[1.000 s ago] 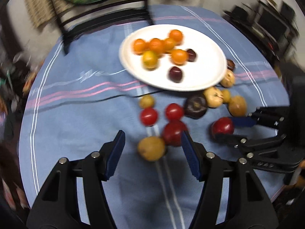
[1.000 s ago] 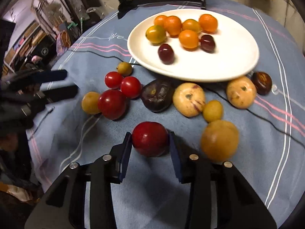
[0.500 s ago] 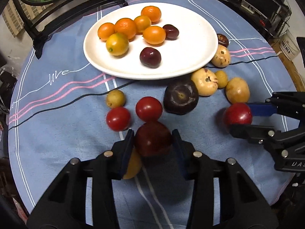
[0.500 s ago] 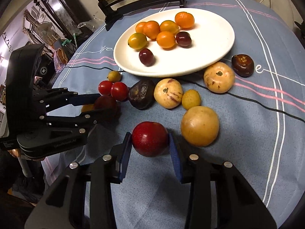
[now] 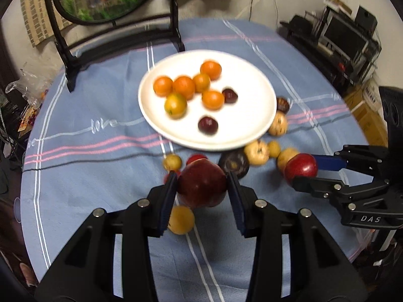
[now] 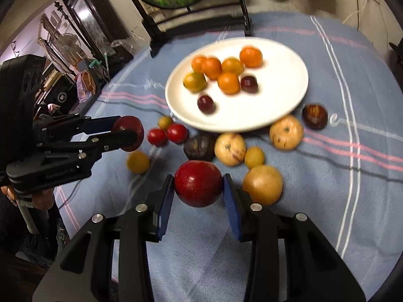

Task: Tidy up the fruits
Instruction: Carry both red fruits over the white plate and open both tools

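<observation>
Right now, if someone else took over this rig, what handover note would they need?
Left hand-held gripper: shut on a dark red fruit, its jaws having just closed on it.
Right hand-held gripper: shut on a bright red fruit.
Done: six orange fruits and two small dark ones sit on the white plate.
Left: both held fruits need placing; about ten red, yellow, tan and dark fruits lie on the blue tablecloth beside the plate.

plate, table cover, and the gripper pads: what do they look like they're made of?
Plate: looks like glazed ceramic or melamine; plain smooth white with a soft sheen. Can't tell which.
Table cover: woven fabric, matte blue, with stripes and slight wrinkles.
Pads: likely ribbed blue rubber or soft plastic, set on matte black plastic fingers.
</observation>
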Tool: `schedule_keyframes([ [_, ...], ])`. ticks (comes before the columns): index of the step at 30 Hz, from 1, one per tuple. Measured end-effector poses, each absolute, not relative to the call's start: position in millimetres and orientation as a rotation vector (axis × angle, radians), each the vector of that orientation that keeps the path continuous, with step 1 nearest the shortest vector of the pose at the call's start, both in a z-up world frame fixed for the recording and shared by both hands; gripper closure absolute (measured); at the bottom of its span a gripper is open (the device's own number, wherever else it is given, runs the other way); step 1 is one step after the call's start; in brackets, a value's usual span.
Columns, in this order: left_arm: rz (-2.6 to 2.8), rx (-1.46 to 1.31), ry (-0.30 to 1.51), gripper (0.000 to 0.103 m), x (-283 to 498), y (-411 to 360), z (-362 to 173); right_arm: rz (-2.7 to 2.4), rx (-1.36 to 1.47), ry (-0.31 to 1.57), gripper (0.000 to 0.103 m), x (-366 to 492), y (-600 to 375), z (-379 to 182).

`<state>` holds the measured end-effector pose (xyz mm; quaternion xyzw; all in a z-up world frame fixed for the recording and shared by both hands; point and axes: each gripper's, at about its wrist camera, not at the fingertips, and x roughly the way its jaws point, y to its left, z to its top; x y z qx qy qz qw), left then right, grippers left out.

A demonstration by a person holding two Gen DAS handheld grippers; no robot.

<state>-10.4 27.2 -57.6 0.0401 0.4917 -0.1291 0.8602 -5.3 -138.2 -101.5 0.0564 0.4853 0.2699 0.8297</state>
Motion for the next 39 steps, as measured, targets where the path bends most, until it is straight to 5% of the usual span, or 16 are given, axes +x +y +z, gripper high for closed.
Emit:
schedule_keyframes([
  [14,-0.258,0.059,0.913,0.062,48,7,-5,0.551,0.141,0.842,0.064,41,-164,-24],
  [39,-0.158,0.082,0.987,0.062,110,-5,-45,0.535,0.123,0.895,0.064,124,-154,-48],
])
